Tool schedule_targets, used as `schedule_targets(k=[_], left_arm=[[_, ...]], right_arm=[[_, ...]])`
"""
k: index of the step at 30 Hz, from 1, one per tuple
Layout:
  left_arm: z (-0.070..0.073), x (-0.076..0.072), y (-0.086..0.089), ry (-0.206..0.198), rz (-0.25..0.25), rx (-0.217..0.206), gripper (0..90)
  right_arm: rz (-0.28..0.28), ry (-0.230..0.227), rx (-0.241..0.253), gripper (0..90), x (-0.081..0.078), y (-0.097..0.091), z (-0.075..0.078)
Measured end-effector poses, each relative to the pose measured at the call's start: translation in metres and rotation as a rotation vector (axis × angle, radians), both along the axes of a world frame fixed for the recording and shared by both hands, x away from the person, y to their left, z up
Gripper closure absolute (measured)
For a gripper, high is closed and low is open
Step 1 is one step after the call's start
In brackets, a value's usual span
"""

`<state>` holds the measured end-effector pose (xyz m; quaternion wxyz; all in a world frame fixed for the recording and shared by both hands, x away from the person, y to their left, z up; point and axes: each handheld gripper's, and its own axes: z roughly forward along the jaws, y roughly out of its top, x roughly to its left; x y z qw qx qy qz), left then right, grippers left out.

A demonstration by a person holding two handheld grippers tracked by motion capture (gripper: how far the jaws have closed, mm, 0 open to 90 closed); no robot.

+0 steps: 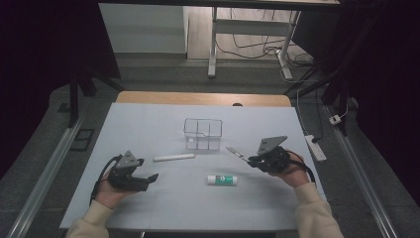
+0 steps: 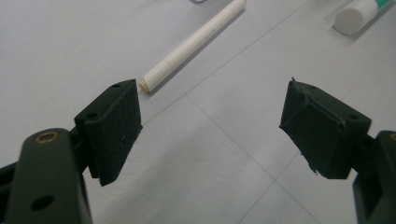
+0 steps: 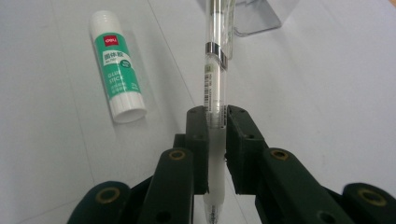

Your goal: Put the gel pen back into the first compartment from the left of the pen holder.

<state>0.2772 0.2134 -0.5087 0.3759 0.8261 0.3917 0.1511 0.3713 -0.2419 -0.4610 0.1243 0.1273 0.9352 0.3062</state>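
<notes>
The high view looks forward and down on the whole counter (image 1: pixel 148 208). Each gripper view sits close above it, facing along its own tongs. All three share the glue stick (image 1: pixel 222 179), near right.

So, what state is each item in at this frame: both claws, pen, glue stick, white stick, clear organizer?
Left claw: open, holding nothing.
Right claw: shut on the pen.
Pen: gripped, lifted off the table.
Glue stick: capped, lying flat.
White stick: lying flat, untouched.
Clear organizer: upright, looks empty.
</notes>
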Motion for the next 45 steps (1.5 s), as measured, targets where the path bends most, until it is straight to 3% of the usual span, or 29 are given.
schedule_targets(k=[7, 19, 28, 45], left_arm=[[0.008, -0.001, -0.013, -0.022, -0.048, 0.012, 22.5], [0.014, 0.004, -0.026, -0.029, -0.078, 0.023, 22.5], [0.018, 0.006, -0.045, -0.033, -0.140, 0.022, 23.2], [0.034, 0.014, -0.071, -0.072, -0.186, 0.030, 23.8]], right_arm=[[0.028, 0.006, -0.004, 78.9, -0.001, 0.013, -0.001], [0.058, 0.009, -0.010, 78.9, -0.003, 0.033, 0.000], [0.075, 0.018, -0.014, 78.9, -0.004, 0.044, 0.000], [0.100, 0.044, -0.030, 78.9, -0.006, 0.063, -0.001]])
